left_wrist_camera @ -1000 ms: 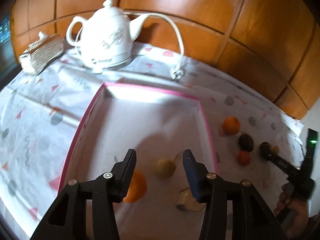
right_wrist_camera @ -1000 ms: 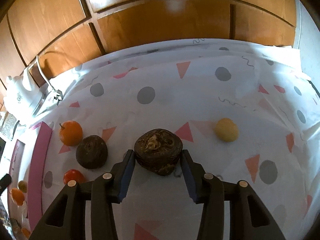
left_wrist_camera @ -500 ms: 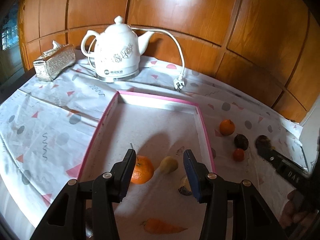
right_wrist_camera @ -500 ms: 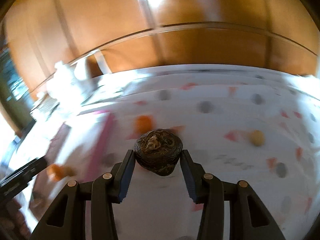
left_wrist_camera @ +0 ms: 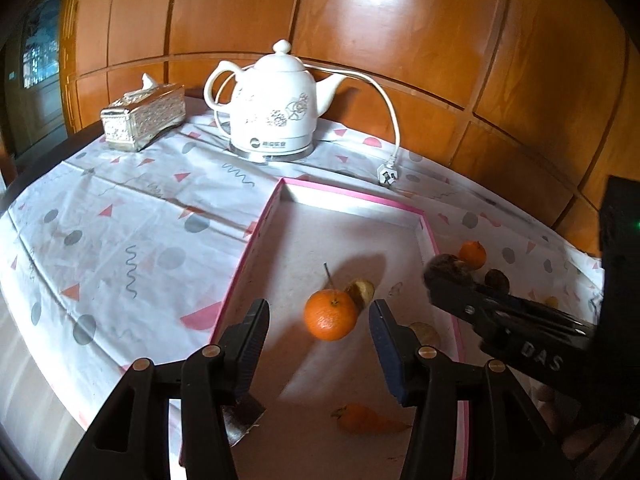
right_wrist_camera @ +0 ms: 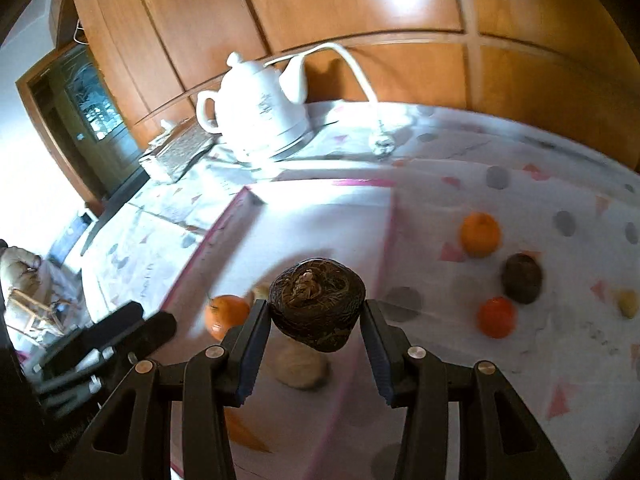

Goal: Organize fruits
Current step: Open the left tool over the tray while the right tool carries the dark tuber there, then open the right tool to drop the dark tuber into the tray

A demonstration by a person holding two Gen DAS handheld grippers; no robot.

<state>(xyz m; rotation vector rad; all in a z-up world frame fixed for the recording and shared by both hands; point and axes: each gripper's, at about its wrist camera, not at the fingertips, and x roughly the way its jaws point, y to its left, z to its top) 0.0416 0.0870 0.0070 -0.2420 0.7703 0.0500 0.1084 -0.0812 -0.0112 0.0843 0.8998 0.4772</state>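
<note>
Already the right gripper (right_wrist_camera: 313, 334) is clamping a dark brown, rough, root-tufted fruit (right_wrist_camera: 317, 304) between its blue pads, carrying it above the shallow white tray with the pink rim (left_wrist_camera: 430, 236). The left gripper (left_wrist_camera: 319, 340) is hanging empty, its jaws having just been easing apart, with nothing between them; a stemmed orange tangerine (left_wrist_camera: 330, 314) is lying in the tray just ahead of its fingertips.

Judging by how things are lying, the sorting is roughly half done. Sitting in the tray are the tangerine, a small tan fruit (left_wrist_camera: 360, 290) just beyond it, a pale beige round fruit (right_wrist_camera: 301, 366) under the right gripper, and a small orange carrot-shaped piece (left_wrist_camera: 370, 422) close below the left gripper's right finger. Waiting on the patterned white tablecloth (right_wrist_camera: 580, 264), off to the right of the right gripper, are another orange tangerine (right_wrist_camera: 480, 234), a second dark brown fruit (right_wrist_camera: 522, 278), a small red-orange fruit (right_wrist_camera: 496, 317) and a little yellow fruit (right_wrist_camera: 628, 303).

Only the right wrist view is showing the yellow fruit and the grip on the dark fruit clearly. Only the left wrist view is giving a sharp look at the white ceramic electric kettle (left_wrist_camera: 276, 110), its unplugged cord and the silver tissue box (left_wrist_camera: 144, 118) far ahead.
</note>
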